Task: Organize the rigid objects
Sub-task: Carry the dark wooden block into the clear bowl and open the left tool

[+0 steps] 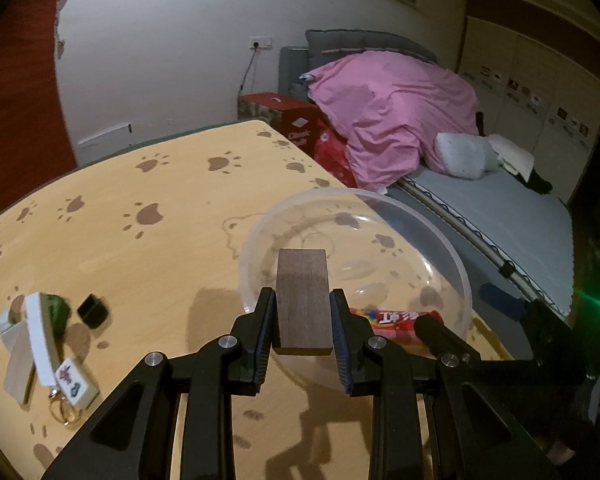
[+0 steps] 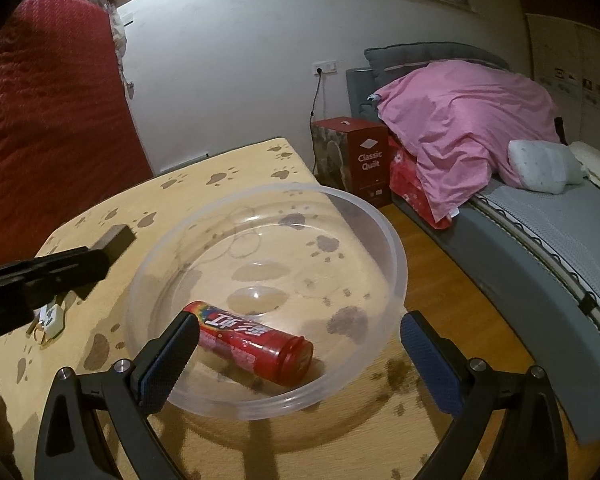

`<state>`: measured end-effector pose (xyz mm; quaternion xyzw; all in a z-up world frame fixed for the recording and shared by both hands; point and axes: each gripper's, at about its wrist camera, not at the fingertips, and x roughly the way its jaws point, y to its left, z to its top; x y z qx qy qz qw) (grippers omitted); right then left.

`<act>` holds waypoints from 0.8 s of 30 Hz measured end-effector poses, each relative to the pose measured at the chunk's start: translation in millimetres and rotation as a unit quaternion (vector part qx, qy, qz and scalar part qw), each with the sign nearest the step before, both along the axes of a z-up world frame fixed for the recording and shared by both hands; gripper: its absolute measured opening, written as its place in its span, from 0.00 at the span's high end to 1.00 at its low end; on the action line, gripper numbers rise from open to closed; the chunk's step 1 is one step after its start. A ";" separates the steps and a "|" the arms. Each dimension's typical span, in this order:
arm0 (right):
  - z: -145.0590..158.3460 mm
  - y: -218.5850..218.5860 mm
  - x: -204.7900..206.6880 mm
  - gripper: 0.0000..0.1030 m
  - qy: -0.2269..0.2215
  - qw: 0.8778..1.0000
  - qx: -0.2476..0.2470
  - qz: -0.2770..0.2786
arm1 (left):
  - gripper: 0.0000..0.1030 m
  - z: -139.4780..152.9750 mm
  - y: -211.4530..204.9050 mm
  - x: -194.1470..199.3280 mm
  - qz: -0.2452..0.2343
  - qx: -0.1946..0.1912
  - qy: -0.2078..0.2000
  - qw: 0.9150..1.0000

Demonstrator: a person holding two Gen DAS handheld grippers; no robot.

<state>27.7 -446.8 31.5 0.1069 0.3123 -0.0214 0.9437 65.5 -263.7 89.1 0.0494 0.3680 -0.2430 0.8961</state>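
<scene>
My left gripper (image 1: 302, 322) is shut on a dark wooden block (image 1: 302, 296) and holds it above the near rim of a clear plastic bowl (image 1: 458, 256). The block also shows in the right wrist view (image 2: 114, 238), held by the left gripper's black arm. A red candy tube (image 2: 256, 342) lies inside the bowl (image 2: 396, 256); it also shows in the left wrist view (image 1: 396, 326). My right gripper (image 2: 298, 354) is open and empty, its fingers straddling the bowl's near side just above the tube.
On the paw-print table (image 1: 140, 240), at the left, lie a white and green block (image 1: 40, 332), a small black cube (image 1: 93, 311), a mahjong-tile keychain (image 1: 74, 384) and a pale block (image 1: 18, 368). A bed (image 2: 540, 216) and a red box (image 2: 360, 160) stand beyond the table.
</scene>
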 end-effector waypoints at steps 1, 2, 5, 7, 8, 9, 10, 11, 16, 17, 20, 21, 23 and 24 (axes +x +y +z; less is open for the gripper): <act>-0.3 -0.9 -0.7 0.01 0.000 1.000 0.000 -0.001 | 0.73 -1.6 -1.7 1.7 -0.002 0.001 0.002 1.000; -0.7 -1.5 -0.7 0.01 0.000 1.000 0.000 -0.002 | 0.73 -3.1 -4.1 3.6 -0.004 0.001 0.003 1.000; -1.7 -2.8 -0.9 0.01 0.002 1.000 0.001 -0.004 | 0.73 -6.1 -8.6 6.2 -0.007 0.003 0.004 1.000; -1.6 -3.5 -1.1 0.01 0.002 1.000 0.001 -0.004 | 0.73 -7.7 -10.0 8.2 -0.009 0.003 0.006 1.000; -1.4 -3.5 -1.4 0.01 0.002 1.000 0.001 -0.005 | 0.73 -8.7 -11.2 9.4 -0.009 0.003 0.006 1.000; -1.3 -3.7 -1.5 0.01 0.002 1.000 0.001 -0.005 | 0.73 -9.1 -11.5 9.6 -0.009 0.004 0.006 1.000; -1.5 -3.7 -1.0 0.01 0.003 1.000 0.001 -0.005 | 0.73 -9.9 -12.3 10.3 -0.011 0.004 0.007 1.000; -1.4 -4.2 -1.6 0.01 0.003 1.000 0.000 -0.005 | 0.73 -11.5 -14.1 11.5 -0.012 0.006 0.007 1.000; -2.5 -6.7 -1.9 0.01 0.006 1.000 -0.003 -0.012 | 0.73 -17.3 -21.7 15.4 -0.016 0.009 0.010 1.000; -2.4 -7.4 -2.1 0.01 0.006 1.000 -0.003 -0.013 | 0.73 -18.0 -22.2 16.1 -0.016 0.009 0.011 1.000; -2.4 -8.1 -2.7 0.01 0.006 1.000 -0.004 -0.016 | 0.73 -19.3 -24.1 17.6 -0.019 0.008 0.012 1.000; -2.6 -8.4 -2.5 0.01 0.006 1.000 -0.003 -0.017 | 0.73 -19.8 -24.9 17.8 -0.020 0.008 0.012 1.000; -3.0 -9.0 -2.2 0.01 0.007 1.000 -0.003 -0.018 | 0.73 -20.6 -26.6 18.0 -0.022 0.008 0.013 1.000; -3.2 -9.0 -2.2 0.01 0.007 1.000 -0.004 -0.019 | 0.73 -21.2 -27.2 18.3 -0.023 0.008 0.013 1.000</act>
